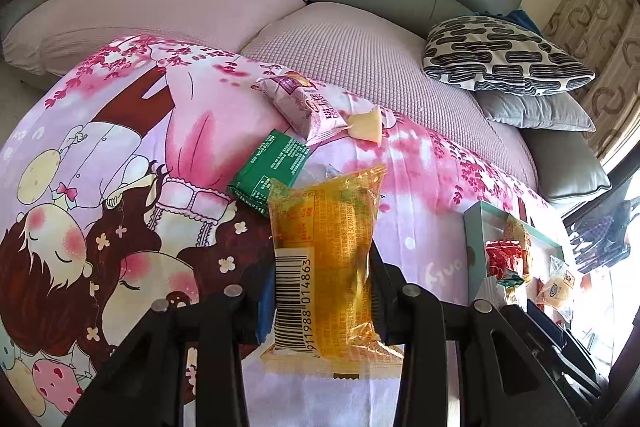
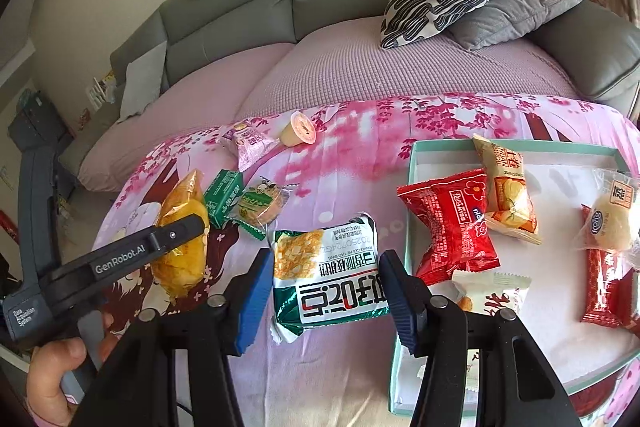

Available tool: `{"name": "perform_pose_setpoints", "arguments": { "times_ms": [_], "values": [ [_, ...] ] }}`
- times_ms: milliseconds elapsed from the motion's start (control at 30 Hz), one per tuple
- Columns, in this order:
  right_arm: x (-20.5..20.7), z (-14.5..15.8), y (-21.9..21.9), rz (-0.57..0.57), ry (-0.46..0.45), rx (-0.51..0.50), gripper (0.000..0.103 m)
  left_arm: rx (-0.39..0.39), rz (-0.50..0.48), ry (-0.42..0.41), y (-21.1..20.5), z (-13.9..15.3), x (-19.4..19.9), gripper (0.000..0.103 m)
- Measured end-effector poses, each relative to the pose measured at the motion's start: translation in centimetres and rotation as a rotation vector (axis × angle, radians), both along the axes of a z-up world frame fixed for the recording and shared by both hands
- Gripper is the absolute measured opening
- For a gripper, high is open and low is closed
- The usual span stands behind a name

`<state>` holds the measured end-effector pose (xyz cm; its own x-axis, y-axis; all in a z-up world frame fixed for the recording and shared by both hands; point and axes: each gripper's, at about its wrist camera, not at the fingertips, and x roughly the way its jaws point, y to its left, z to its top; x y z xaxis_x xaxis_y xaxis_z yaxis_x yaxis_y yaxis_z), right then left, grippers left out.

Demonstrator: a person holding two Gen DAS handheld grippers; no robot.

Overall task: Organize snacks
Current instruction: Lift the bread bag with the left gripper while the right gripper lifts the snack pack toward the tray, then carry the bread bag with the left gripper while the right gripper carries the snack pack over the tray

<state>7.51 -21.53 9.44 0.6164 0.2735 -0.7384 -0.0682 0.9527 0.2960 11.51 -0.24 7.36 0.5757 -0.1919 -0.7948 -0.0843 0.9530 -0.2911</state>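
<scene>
Right wrist view, nearest first: the right gripper [image 2: 324, 291] pinches a green-and-white snack packet [image 2: 326, 275] by its two sides, long axis running near to far, just left of the teal tray [image 2: 404, 227], so this hand is the nearer to the drop. To the left, the left gripper [image 1: 320, 291] is pressed on a yellow packet [image 1: 324, 259], held lengthwise above the floral cloth [image 1: 420, 187]. Farther off lie a green packet [image 1: 272, 171], a pink packet [image 1: 300, 107] and a jelly cup [image 2: 298, 134], well apart from the tray.
</scene>
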Motion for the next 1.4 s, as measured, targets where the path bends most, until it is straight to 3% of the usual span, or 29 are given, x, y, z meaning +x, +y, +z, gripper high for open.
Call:
{"name": "perform_pose_setpoints", "arguments": {
  "times_ms": [133,500,867,1133,1400],
  "values": [
    [-0.2,0.7,-1.7,-0.032,-0.02,0.026,0.057,0.054,-0.005,0.008,-1.2,0.0,0.2,0.04],
    [-0.8,1.9,-7.8,-0.184,-0.059,0.07,0.057,0.094,-0.061,-0.022,-5.1,1.6,0.7,0.04],
    [-0.5,0.2,-14.0,-0.343,-0.049,0.124,0.057,0.092,-0.225,-0.034,-13.3,2.4,2.2,0.04],
    [0.4,-1.0,-16.0,-0.405,-0.056,0.11,0.057,0.098,-0.343,-0.047,-19.0,2.8,4.7,0.04],
    [0.8,-1.8,-16.8,-0.428,-0.054,0.103,0.057,0.158,-0.369,-0.076,-21.4,2.7,9.2,0.04]
  ]
}}
